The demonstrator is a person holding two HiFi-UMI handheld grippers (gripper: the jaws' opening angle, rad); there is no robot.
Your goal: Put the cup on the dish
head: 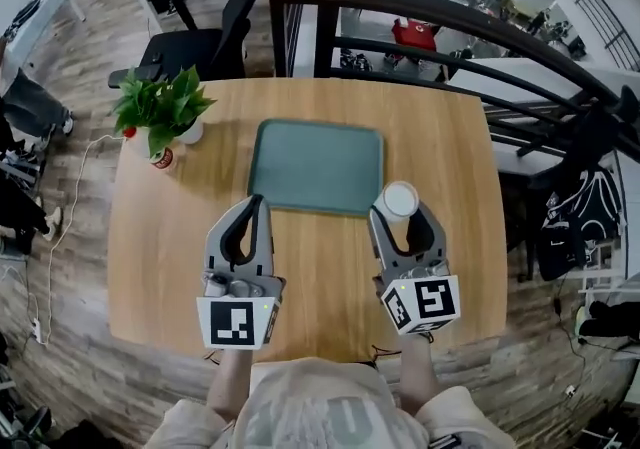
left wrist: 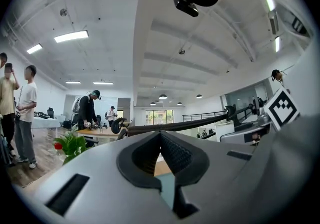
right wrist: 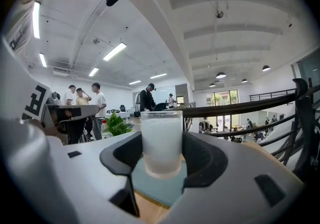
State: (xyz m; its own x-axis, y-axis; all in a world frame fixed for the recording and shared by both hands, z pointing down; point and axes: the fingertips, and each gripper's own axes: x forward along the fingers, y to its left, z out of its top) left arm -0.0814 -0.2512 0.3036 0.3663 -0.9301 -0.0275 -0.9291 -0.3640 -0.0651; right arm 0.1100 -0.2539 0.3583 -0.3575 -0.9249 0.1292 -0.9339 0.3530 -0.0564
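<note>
A frosted white cup (head: 400, 200) stands upright between the jaws of my right gripper (head: 401, 207), which is shut on it. The cup is at the near right corner of the teal dish (head: 318, 165), a flat rectangular tray in the middle of the wooden table. In the right gripper view the cup (right wrist: 161, 140) fills the gap between the jaws of the right gripper (right wrist: 161, 155), with the teal dish (right wrist: 150, 185) under its base; contact with the dish cannot be told. My left gripper (head: 257, 203) rests in front of the dish's near left edge. This left gripper (left wrist: 161, 135) is shut and empty.
A potted green plant (head: 160, 112) stands at the table's far left corner. Behind the table (head: 160, 257) are a black office chair (head: 215, 37) and a dark curved railing (head: 450, 27). People stand far off in the office.
</note>
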